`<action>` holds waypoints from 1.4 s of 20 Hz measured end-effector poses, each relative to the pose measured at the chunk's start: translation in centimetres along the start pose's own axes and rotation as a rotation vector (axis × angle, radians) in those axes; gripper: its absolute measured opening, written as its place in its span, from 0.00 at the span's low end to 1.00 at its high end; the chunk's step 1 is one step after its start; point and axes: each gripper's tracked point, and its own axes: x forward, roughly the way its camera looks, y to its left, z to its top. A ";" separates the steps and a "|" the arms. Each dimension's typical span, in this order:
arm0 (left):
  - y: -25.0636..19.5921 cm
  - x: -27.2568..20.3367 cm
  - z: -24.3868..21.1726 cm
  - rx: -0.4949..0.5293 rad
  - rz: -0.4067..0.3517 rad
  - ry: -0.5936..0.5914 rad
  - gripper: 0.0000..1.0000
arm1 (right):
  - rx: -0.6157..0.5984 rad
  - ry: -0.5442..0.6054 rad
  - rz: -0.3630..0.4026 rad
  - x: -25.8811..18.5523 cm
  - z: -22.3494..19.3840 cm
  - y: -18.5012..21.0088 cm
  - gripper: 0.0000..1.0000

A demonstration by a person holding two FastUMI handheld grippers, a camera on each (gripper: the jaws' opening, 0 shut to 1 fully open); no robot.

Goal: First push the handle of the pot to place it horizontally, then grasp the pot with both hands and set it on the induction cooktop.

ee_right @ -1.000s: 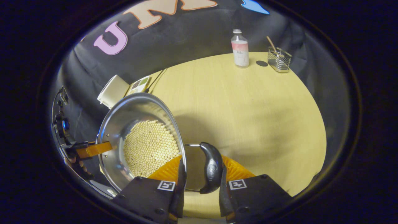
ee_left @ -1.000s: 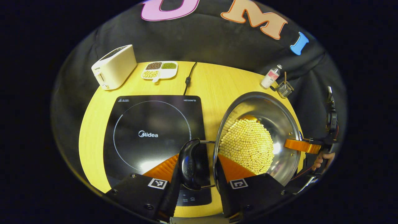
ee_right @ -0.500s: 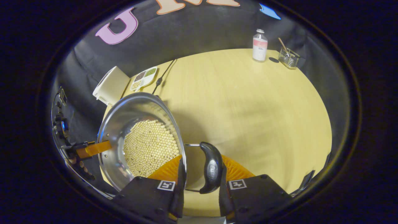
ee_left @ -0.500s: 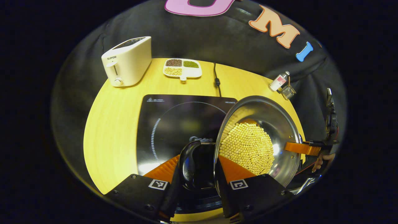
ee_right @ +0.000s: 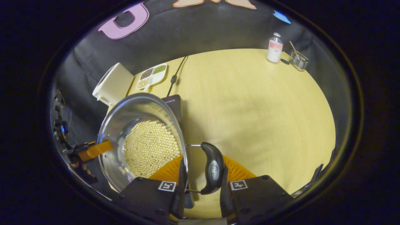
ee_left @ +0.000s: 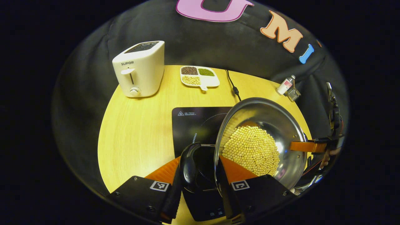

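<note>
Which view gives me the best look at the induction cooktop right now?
The left gripper view: the induction cooktop shows its black glass top and near edge beneath the pot. The right gripper view shows just a dark corner behind the pot's rim.

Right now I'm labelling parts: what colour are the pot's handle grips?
Black handle grips, clearest in the right gripper view.

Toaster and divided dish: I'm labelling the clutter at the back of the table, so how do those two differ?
The toaster is a tall, upright cream box; the divided dish is flat and low. The toaster's top is closed apart from a dark slot; the dish lies open, holding brown, green and yellow grains. Both are pale and stand behind the induction cooktop.
</note>
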 end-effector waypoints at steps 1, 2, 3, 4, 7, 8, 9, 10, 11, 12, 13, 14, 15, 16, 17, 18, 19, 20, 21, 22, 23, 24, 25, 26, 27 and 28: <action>0.2 -0.3 0.1 0.010 0.007 -0.007 0.57 | 0.006 0.002 0.002 0.0 0.0 0.0 0.47; 0.7 -0.3 0.4 0.027 0.013 -0.013 0.57 | 0.009 0.003 0.003 0.0 -0.1 -0.1 0.41; 1.1 -0.1 0.8 0.041 0.020 -0.019 0.57 | 0.013 0.003 0.003 -0.1 0.0 -0.2 0.47; 1.7 0.2 1.2 0.053 0.026 -0.027 0.57 | 0.019 0.003 0.006 -0.1 -0.2 -0.1 0.47; 2.7 0.6 1.9 0.077 0.042 -0.056 0.58 | 0.039 0.001 0.019 -0.1 -0.1 -0.3 0.47; 2.9 0.5 1.9 0.073 0.047 -0.061 0.57 | 0.037 -0.001 0.023 0.1 -0.2 -0.3 0.47; 3.0 0.6 2.0 0.068 0.049 -0.068 0.58 | 0.032 0.000 0.024 0.2 -0.2 -0.3 0.47; 3.0 0.4 2.0 0.067 0.051 -0.072 0.59 | 0.032 0.000 0.026 0.5 -0.4 -0.4 0.48; 3.0 0.4 2.0 0.068 0.053 -0.074 0.58 | 0.034 -0.001 0.027 0.3 -0.1 -0.2 0.48; 3.1 0.4 2.1 0.069 0.055 -0.080 0.59 | 0.035 -0.003 0.028 0.3 -0.1 -0.2 0.48; 3.2 0.4 2.1 0.070 0.059 -0.081 0.59 | 0.036 -0.006 0.029 0.3 -0.1 -0.2 0.48; 3.3 0.4 2.2 0.070 0.064 -0.085 0.60 | 0.035 -0.007 0.029 0.3 -0.1 -0.2 0.48; 3.4 0.4 2.2 0.069 0.070 -0.084 0.60 | 0.034 -0.008 0.029 0.3 0.0 -0.3 0.48; 3.5 0.4 2.4 0.071 0.074 -0.085 0.61 | 0.033 -0.007 0.028 0.2 0.0 -0.3 0.48; 3.6 0.5 2.4 0.073 0.075 -0.086 0.61 | 0.032 -0.007 0.027 0.3 -0.1 -0.3 0.48; 3.6 0.5 2.4 0.071 0.074 -0.089 0.61 | 0.033 -0.008 0.026 0.3 0.0 -0.3 0.48; 3.6 0.5 2.4 0.066 0.075 -0.091 0.61 | 0.030 -0.006 0.021 0.3 -0.1 -0.4 0.48; 3.6 0.4 2.4 0.062 0.077 -0.092 0.61 | 0.030 -0.006 0.019 0.3 -0.2 -0.4 0.47; 3.7 0.4 2.2 0.057 0.082 -0.085 0.61 | 0.025 -0.004 0.018 0.2 -0.3 -0.4 0.48; 3.8 0.3 2.1 0.055 0.091 -0.078 0.63 | 0.021 -0.005 0.017 0.3 -0.3 -0.4 0.48; 3.9 0.2 2.0 0.053 0.101 -0.075 0.64 | 0.022 -0.022 0.015 -0.1 0.0 -0.4 0.51; 3.9 -0.1 2.3 0.054 0.109 -0.089 0.66 | 0.029 -0.043 0.019 -0.2 0.4 -0.3 0.59; 3.6 -0.3 2.8 0.055 0.110 -0.111 0.67 | 0.037 -0.053 0.029 -0.6 0.7 -0.3 0.61; 3.3 -0.7 3.3 0.056 0.108 -0.134 0.69 | 0.048 -0.064 0.034 -0.9 1.0 -0.4 0.58; 3.1 -0.9 3.2 0.060 0.110 -0.142 0.71 | 0.058 -0.077 0.039 -1.3 1.4 -0.6 0.61; 3.1 -1.3 3.3 0.065 0.116 -0.150 0.77 | 0.066 -0.089 0.044 -1.8 1.8 -0.8 0.65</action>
